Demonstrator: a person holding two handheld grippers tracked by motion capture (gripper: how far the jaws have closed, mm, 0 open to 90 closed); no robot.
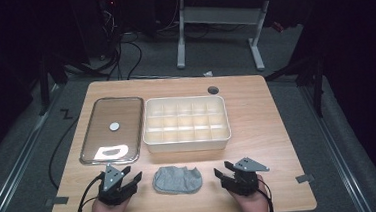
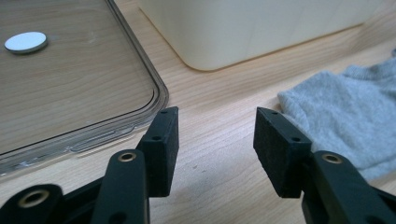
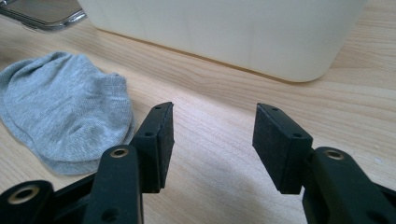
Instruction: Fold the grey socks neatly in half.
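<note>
Sock: grey sock, crumpled, on the table near its front edge, between both tools.
Left hand-held gripper: jaws wide, holding nothing.
Right hand-held gripper: jaws wide, holding nothing.
Behind: cream divided box; clear lid.

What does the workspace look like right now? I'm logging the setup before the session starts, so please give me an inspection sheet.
Surface: wooden table, level, with a dark round grommet near the far edge.
Job's things: cream compartment box, compartments look empty; clear lid flat beside it, with a white round disc at its middle; grey socks bunched at the near edge.
Clutter: tape pieces at the table's near corners.
Grippers: left tongs and right tongs both open, flanking the socks, holding nothing.
Cables: black cable trails from the left tongs.
Surroundings: white desk frame and floor cables beyond.
</note>
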